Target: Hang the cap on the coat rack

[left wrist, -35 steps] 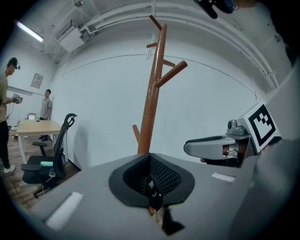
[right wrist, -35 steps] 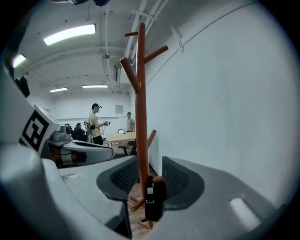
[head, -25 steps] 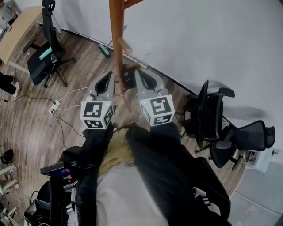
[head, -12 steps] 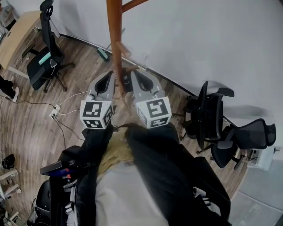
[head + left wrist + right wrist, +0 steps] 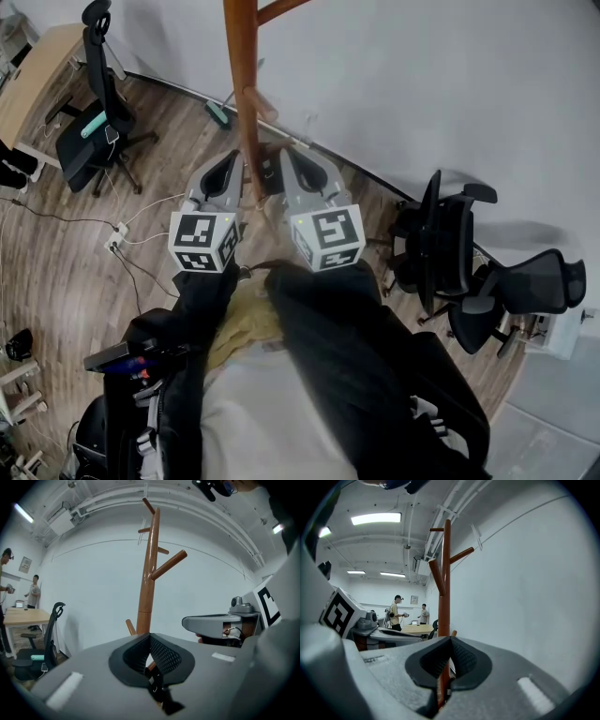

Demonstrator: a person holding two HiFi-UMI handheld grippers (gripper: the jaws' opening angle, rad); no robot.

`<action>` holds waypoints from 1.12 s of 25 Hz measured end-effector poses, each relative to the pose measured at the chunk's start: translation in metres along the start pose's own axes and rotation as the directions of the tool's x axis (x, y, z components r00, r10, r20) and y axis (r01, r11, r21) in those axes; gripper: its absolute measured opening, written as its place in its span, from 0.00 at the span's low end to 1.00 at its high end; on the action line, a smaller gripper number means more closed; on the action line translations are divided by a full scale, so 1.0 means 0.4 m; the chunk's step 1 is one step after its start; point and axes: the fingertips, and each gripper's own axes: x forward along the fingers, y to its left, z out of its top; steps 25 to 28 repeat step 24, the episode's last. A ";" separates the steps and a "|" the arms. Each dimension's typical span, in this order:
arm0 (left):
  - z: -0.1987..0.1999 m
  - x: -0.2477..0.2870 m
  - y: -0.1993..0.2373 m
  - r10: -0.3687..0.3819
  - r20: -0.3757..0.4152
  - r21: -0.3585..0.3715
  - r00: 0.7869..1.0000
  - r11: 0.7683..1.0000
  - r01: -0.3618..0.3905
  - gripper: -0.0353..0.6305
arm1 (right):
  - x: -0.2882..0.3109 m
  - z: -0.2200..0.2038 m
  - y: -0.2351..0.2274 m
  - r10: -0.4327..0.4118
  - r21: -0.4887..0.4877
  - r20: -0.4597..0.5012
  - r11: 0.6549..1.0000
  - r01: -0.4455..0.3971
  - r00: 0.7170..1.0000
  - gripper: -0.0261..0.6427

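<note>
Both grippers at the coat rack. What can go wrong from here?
1. The left gripper and right gripper flank the coat rack pole closely; a sideways swing may knock it.
2. Both are shut on nothing: no cap in hand to hang.
3. A power strip and office chair sit nearby: trip risk stepping back.

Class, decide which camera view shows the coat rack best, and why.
The left gripper view: the coat rack stands large, pole and spread pegs clear to the top. The right gripper view shows the coat rack thinner, pegs bunched. The head view catches only part of the coat rack, from above.
</note>
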 end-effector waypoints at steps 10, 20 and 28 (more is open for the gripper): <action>-0.004 0.002 0.006 0.003 -0.011 -0.003 1.000 1.000 -0.003 0.06 | -0.001 0.002 -0.003 0.001 -0.001 -0.004 1.000 -0.001 1.000 0.03; -0.026 0.003 0.009 0.005 -0.034 -0.016 0.999 1.000 -0.005 0.06 | -0.001 -0.020 -0.006 0.000 0.010 -0.025 1.000 0.000 1.000 0.03; -0.034 0.009 0.011 0.005 -0.044 -0.022 0.999 1.000 -0.006 0.06 | 0.001 -0.030 -0.014 -0.003 0.018 -0.035 1.000 0.003 0.999 0.03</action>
